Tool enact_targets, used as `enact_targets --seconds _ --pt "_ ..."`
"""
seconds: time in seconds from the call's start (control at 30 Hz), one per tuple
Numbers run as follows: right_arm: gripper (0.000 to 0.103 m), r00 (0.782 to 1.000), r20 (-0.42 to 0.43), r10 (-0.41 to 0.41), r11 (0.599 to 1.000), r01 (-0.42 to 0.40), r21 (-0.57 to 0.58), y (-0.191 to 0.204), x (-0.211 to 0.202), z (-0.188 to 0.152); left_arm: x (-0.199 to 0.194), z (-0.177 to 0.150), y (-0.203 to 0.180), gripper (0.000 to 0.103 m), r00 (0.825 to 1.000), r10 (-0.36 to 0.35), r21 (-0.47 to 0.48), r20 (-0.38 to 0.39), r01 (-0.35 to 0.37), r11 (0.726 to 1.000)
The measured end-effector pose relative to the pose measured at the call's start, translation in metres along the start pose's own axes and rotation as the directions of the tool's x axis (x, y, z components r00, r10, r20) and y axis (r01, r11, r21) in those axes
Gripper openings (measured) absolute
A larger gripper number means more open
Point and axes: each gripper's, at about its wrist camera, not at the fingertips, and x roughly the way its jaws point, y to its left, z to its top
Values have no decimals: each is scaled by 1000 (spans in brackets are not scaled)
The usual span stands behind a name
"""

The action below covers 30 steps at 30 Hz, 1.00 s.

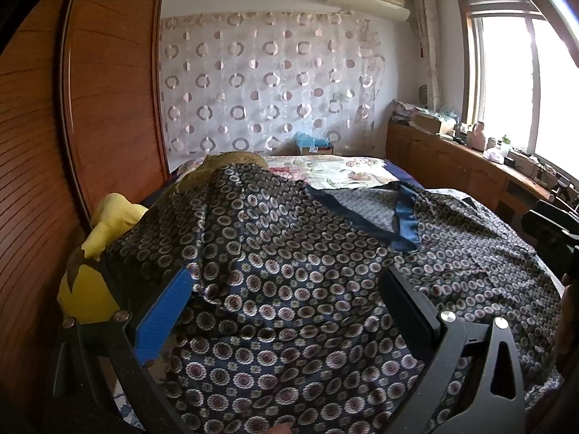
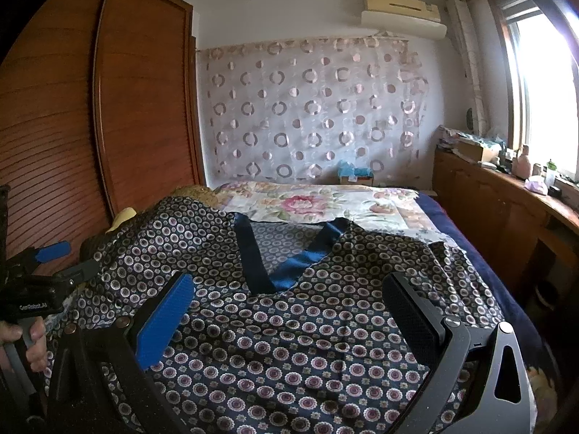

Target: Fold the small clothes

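Note:
A dark navy garment (image 1: 289, 271) with a purple-and-white circle print and a plain blue V-neck band (image 1: 405, 224) lies spread on the bed. It also shows in the right wrist view (image 2: 289, 325), neck band (image 2: 289, 264) toward the far side. My left gripper (image 1: 286, 285) is open just above the cloth, over its left part, holding nothing. My right gripper (image 2: 289, 289) is open above the cloth, below the neckline, holding nothing. The left gripper (image 2: 61, 260) shows at the left of the right wrist view, the right gripper (image 1: 553, 231) at the right edge of the left wrist view.
A floral bedspread (image 2: 318, 202) covers the bed beyond the garment. A yellow cloth (image 1: 108, 224) and an olive one (image 1: 231, 161) lie at the garment's left. A wooden wardrobe (image 1: 90, 108) stands at the left. A cluttered wooden cabinet (image 2: 506, 209) runs under the window at the right.

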Motion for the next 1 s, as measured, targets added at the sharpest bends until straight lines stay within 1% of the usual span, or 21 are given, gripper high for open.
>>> enact_targets --seconds 0.17,0.27,0.37,0.43,0.5,0.63,0.73,0.93,1.0 --pt "103 1000 -21 11 1000 -12 -7 2 9 -1 8 -4 15 103 1000 -8 7 -19 9 1000" --pt "103 998 -55 33 999 -33 -5 2 21 -4 13 -7 32 103 999 -7 6 -31 7 1000" --pt "103 993 -103 56 998 -56 -4 2 32 -10 20 -9 56 96 999 -1 -19 -54 0 1000" --pt "103 989 -128 68 998 -69 -1 2 38 -13 24 -9 67 85 998 6 -29 -69 -8 1000" --pt "103 986 -148 79 997 -79 3 1 42 -15 30 -9 79 80 995 19 -38 -93 -22 999" --pt "103 982 -170 86 996 -89 -7 2 48 -12 37 -8 96 77 991 31 -53 -128 -38 998" --pt "103 980 -178 93 995 -97 -12 4 50 -10 42 -4 110 74 989 9 -91 -147 -23 996" --pt "103 973 -204 104 992 -116 -47 12 62 -13 57 1 118 71 982 -2 -102 -190 -18 995" --pt "103 971 -213 112 990 -127 -60 15 66 -12 62 -1 122 71 978 -13 -126 -208 -13 992"
